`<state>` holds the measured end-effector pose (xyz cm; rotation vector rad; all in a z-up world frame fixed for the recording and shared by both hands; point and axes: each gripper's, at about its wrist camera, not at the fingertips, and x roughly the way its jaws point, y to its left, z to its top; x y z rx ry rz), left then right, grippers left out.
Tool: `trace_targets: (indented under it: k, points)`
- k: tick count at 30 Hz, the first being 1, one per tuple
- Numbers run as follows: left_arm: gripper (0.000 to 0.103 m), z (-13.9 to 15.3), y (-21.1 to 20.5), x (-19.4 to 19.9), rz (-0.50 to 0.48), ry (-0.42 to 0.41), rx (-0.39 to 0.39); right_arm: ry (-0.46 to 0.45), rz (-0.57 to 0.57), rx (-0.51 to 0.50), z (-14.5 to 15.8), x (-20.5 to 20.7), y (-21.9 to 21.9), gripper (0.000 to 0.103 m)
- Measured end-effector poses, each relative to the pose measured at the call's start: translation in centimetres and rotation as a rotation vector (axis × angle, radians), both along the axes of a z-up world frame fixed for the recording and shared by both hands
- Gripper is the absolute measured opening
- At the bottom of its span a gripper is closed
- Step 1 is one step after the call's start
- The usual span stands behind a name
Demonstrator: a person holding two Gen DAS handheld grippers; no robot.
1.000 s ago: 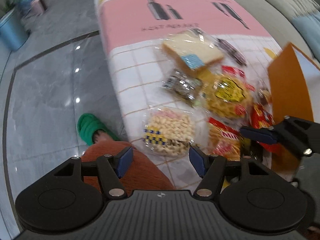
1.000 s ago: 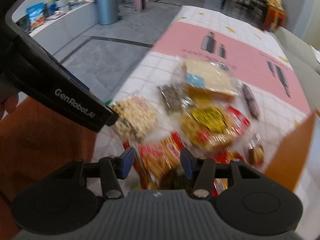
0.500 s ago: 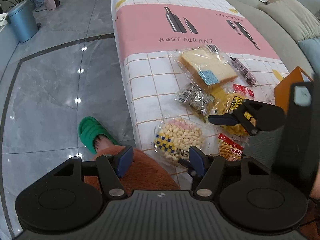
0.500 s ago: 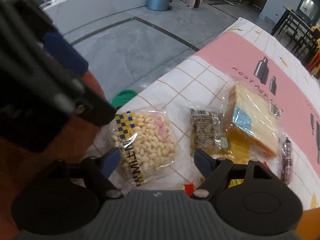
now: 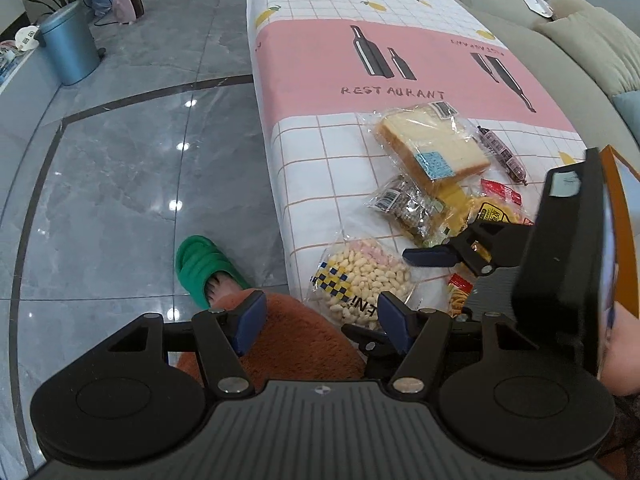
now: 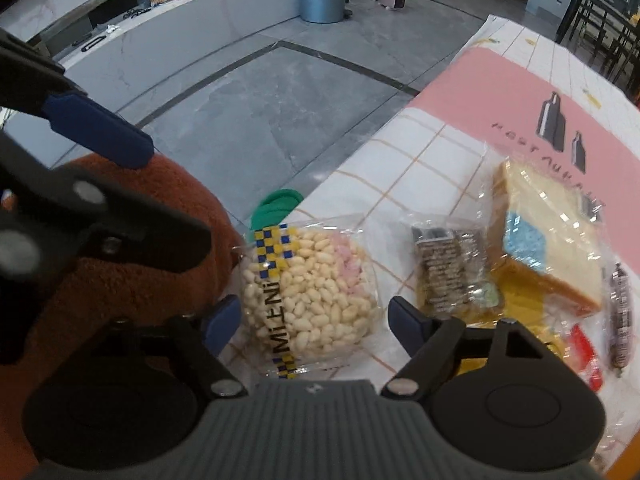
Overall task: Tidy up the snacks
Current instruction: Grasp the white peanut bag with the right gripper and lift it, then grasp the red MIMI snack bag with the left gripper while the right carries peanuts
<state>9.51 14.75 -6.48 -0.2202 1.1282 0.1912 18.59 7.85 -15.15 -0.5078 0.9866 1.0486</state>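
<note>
the right gripper [image 6: 310, 322] is hanging with its fingers spread wide either side of the puffed rice packet [image 6: 310, 292], not gripping it. the packet is lying right at the near corner of the tablecloth [image 5: 320, 152], beside the person's knee. my worry is that a fingertip is nudging it as they close and it is sliding off the edge, or the crinkly film is slipping out. the left gripper [image 5: 318, 318] is parted too and holding nothing, off over the knee. compared with a second ago, the right one has swung from the red and yellow packets to this one, and the blur is clearing.
</note>
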Motion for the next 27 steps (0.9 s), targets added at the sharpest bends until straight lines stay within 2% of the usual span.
trace_targets:
  k: [3,8,14,19,24,27]
  points:
    - [0.075,0.0,-0.2,0.1,0.002,0.002,0.01,0.033,-0.036,0.01,-0.5,0.6,-0.2,0.08]
    - [0.075,0.4,-0.4,0.0,-0.004,-0.007,0.012,0.029,-0.082,0.01,-0.2,0.4,-0.4,0.075]
    - [0.078,2.3,-1.4,-1.0,-0.06,-0.113,-0.012,-0.041,-0.169,0.05,3.4,-0.7,-2.9,0.075]
    - [0.082,3.1,-2.4,-0.9,-0.108,-0.158,-0.072,-0.119,-0.291,0.002,6.9,-1.4,-6.9,0.075]
    - [0.083,1.8,-4.6,0.3,-0.222,-0.109,-0.11,-0.203,-0.436,-0.024,10.3,-2.4,-12.3,0.075]
    - [0.083,0.5,-6.7,1.3,-0.324,-0.075,-0.133,-0.207,-0.533,0.009,11.9,-2.7,-15.7,0.075]
